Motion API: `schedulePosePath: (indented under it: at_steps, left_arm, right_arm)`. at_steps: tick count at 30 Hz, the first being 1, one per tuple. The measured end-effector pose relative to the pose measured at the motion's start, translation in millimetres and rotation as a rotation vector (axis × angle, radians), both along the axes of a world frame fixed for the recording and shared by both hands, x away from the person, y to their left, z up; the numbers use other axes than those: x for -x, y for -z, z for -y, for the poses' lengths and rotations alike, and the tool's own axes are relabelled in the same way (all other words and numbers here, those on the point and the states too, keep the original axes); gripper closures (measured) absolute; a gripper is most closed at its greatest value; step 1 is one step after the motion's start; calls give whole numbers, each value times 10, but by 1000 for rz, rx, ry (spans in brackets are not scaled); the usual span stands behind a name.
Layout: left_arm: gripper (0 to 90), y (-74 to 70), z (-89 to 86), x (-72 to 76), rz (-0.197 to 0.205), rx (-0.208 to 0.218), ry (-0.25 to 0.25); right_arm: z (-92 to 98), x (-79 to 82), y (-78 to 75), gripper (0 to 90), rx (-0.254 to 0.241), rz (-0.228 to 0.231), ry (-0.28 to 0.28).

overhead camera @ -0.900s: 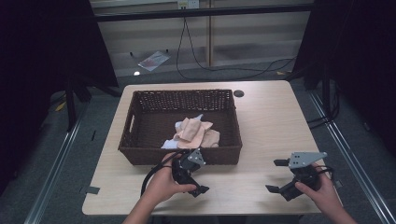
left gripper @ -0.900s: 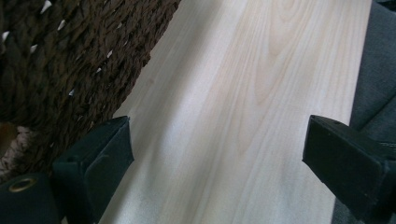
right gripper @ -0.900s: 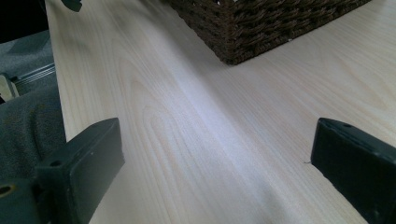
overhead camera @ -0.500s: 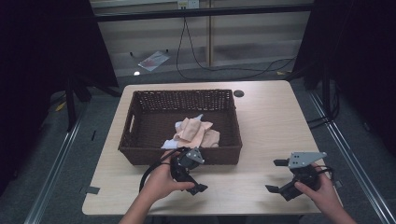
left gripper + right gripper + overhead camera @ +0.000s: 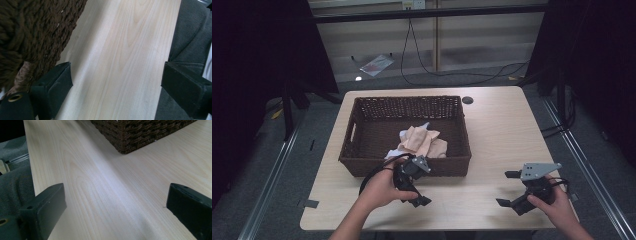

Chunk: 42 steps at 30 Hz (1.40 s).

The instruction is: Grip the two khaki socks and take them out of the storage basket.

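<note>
High view: left tongs (image 5: 412,185) apart, empty, low by the basket (image 5: 362,165) front wall; cloth (image 5: 422,142) inside, beyond. Best lifted over the rim before reaching. Right tongs (image 5: 512,189) apart, empty, resting over the surface (image 5: 492,130).

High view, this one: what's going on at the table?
A person holds a two-jaw gripper in each hand at a light wooden table. A dark wicker basket sits on it with crumpled peach-coloured cloth inside. The left gripper is just in front of the basket's near wall, jaws open with nothing between them. The right gripper is off to the right over bare tabletop, also open and empty. Neither is touching the cloth.
</note>
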<state>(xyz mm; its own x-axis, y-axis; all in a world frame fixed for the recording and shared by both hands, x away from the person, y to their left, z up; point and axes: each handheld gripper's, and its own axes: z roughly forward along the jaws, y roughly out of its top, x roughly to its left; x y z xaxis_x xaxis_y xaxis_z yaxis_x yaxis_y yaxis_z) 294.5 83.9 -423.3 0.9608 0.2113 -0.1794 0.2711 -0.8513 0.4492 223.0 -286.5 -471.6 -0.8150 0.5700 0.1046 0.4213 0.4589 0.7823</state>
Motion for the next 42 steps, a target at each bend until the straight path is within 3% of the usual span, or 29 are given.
schedulePosePath:
  at_steps: [10,12,14,20,33,38,42]
  left_arm:
    - [95,-238,-4,-85,-13,-11,6]
    - [95,-326,-5,-134,-43,-2,14]
    - [96,-347,-2,-145,-46,4,11]
    - [97,-476,2,-229,-45,-26,6]
    - [99,-731,-25,-600,-33,-41,-79]
    - [100,-740,-29,-717,-24,-54,-107]
    - [97,-733,-31,-860,-24,-63,-156]
  right_arm:
    - [-4,-1,3,23,-2,0,0]
    - [-4,-2,4,23,-5,-1,-3]
    - [-4,-1,4,23,0,1,-2]
    - [0,3,1,23,-2,-1,-1]
    - [-1,2,1,23,-3,-2,-4]
    - [1,3,-1,23,-3,-2,-5]
    - [2,1,-2,23,-3,-2,-4]
